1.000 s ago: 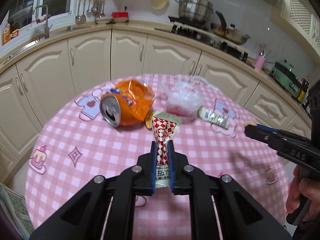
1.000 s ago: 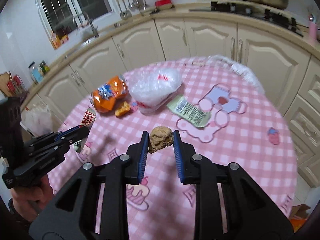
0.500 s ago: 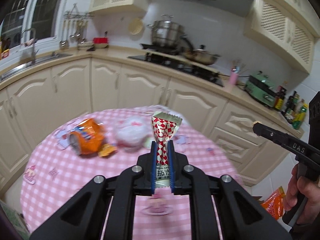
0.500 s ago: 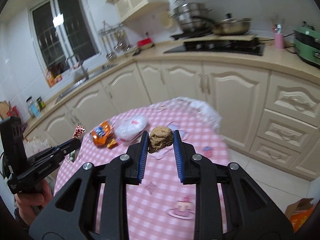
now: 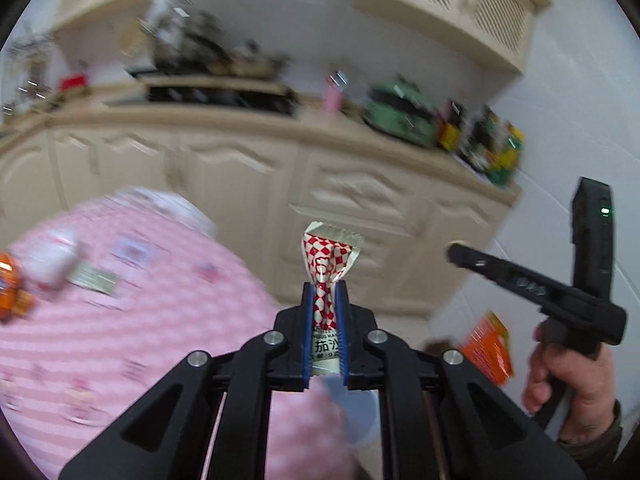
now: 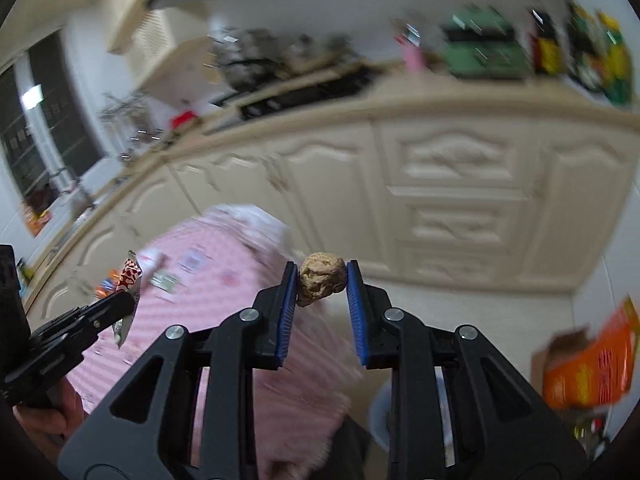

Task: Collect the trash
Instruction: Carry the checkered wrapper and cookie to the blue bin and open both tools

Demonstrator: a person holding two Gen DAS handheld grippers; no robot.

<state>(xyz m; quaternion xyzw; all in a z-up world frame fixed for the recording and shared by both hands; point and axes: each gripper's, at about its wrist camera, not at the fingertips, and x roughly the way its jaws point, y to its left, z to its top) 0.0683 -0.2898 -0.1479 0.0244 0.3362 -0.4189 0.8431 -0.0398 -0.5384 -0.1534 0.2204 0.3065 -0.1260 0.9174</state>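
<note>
The cream kitchen cabinets fill the blurred background ahead of both grippers. The round table with its pink checked cloth lies below and to the left of the left gripper's jaws, and low left of the right gripper's jaws in the right wrist view.

The left gripper points forward and level, held above the table's edge; its jaws are nearly together, pinching a red-and-white checked sachet that stands upright between the blue pads, its crimped top flaring above the tips. The right gripper is held out level towards the cabinets, jaws partly open and closed just enough to clamp a crumpled brown lump at the tips. In the left wrist view the right hand grips its handle off to the right of the left jaws.

An orange box sits on the floor low to the right of the right jaws; its contents are too blurred to tell. Blurred wrappers remain on the cloth far left of the left jaws.
</note>
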